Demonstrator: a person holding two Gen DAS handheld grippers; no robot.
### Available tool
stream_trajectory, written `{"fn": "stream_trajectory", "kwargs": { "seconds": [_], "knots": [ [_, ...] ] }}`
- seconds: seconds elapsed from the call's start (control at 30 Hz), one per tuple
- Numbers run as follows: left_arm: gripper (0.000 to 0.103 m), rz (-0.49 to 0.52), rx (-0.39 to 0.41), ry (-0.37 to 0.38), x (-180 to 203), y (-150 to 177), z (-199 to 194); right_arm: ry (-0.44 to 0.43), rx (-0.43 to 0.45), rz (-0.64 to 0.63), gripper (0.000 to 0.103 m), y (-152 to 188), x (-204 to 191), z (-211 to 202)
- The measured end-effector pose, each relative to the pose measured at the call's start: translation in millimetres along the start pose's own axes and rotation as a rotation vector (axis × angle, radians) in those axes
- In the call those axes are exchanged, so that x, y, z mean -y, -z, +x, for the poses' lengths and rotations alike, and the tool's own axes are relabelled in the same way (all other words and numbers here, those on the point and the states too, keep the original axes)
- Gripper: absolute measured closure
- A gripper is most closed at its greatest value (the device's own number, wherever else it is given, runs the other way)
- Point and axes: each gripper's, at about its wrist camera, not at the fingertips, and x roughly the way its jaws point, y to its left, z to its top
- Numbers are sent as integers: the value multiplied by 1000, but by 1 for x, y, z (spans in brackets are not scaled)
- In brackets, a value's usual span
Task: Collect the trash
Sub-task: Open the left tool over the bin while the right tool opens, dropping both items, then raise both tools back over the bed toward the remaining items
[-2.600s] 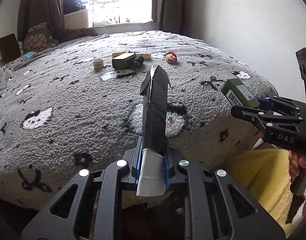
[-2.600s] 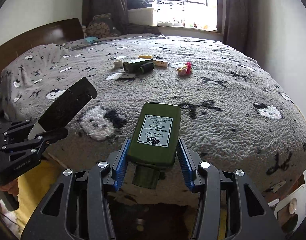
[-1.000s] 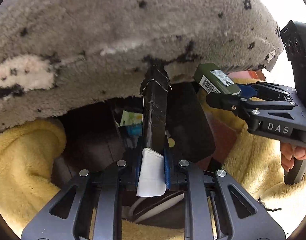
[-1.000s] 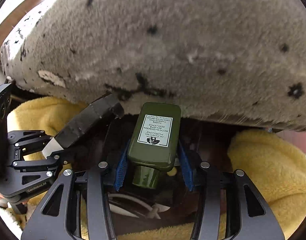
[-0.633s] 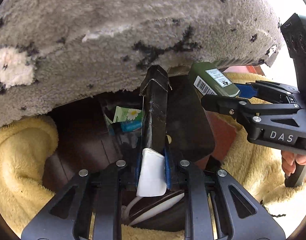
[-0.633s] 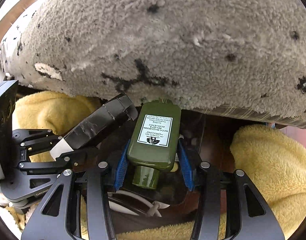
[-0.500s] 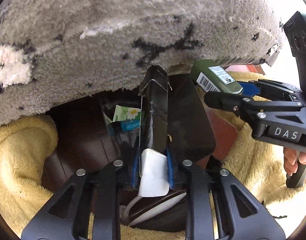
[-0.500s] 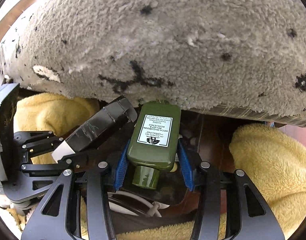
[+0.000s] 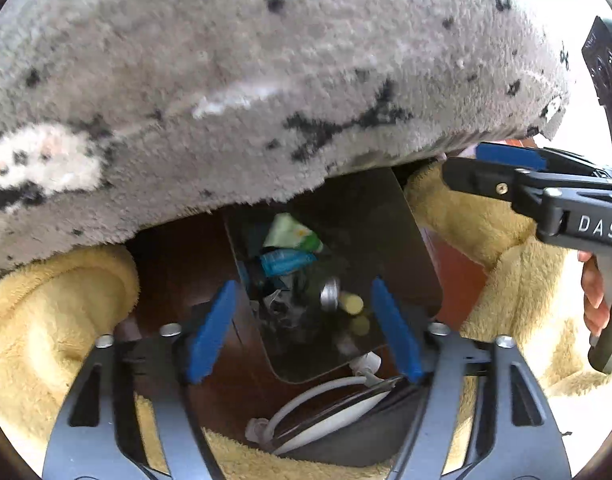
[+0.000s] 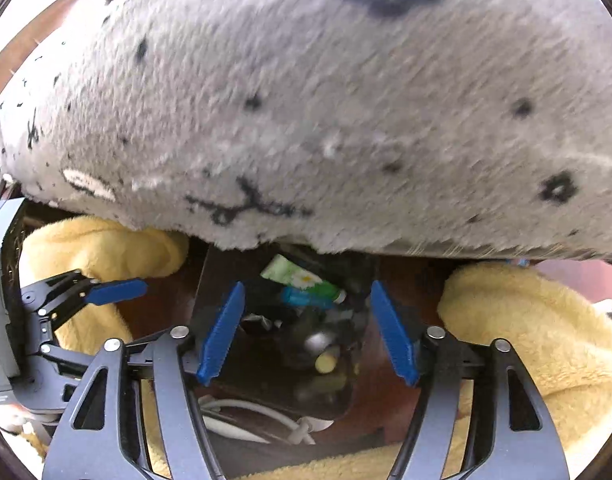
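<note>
My left gripper (image 9: 304,326) is open and empty above a dark trash bin (image 9: 410,240) on the floor by the bed. My right gripper (image 10: 310,328) is also open and empty over the same bin (image 10: 210,280). Inside the bin lie a green and white packet (image 9: 292,234), a blue wrapper (image 9: 286,262) and other dark trash. The packet (image 10: 298,276) and blue wrapper (image 10: 306,298) also show in the right wrist view. The right gripper shows at the right of the left wrist view (image 9: 506,172), the left gripper at the left of the right wrist view (image 10: 106,290).
The grey fleece blanket (image 9: 266,80) hangs over the bed edge just above the bin. Yellow fuzzy fabric (image 9: 38,320) lies on both sides of the bin (image 10: 538,340). White cables (image 9: 326,412) lie on the dark wooden floor in front of the bin.
Both grippers have opened. The black carton has left the left gripper and the green bottle has left the right gripper; both are gone from between the fingers.
</note>
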Motion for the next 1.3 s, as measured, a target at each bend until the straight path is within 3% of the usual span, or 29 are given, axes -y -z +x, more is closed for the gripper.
{"fn": "stream_trajectory", "kwargs": {
  "seconds": [0.23, 0.43, 0.73, 1.0, 1.3],
  "knots": [
    [16, 17, 101, -39, -4, -15, -42, 119, 140, -49, 19, -13, -2, -47],
    [14, 49, 232, -76, -2, -33, -95, 225, 291, -116, 12, -25, -15, -95],
    [13, 64, 407, -166, -8, -77, -159, 214, 443, -119, 9, -59, -22, -143],
    [13, 47, 431, -193, -28, -123, -164, 167, 461, -53, 7, -111, -3, -147],
    [13, 7, 415, -212, -56, -182, -142, 224, 396, 12, 7, -195, 31, -102]
  ]
}}
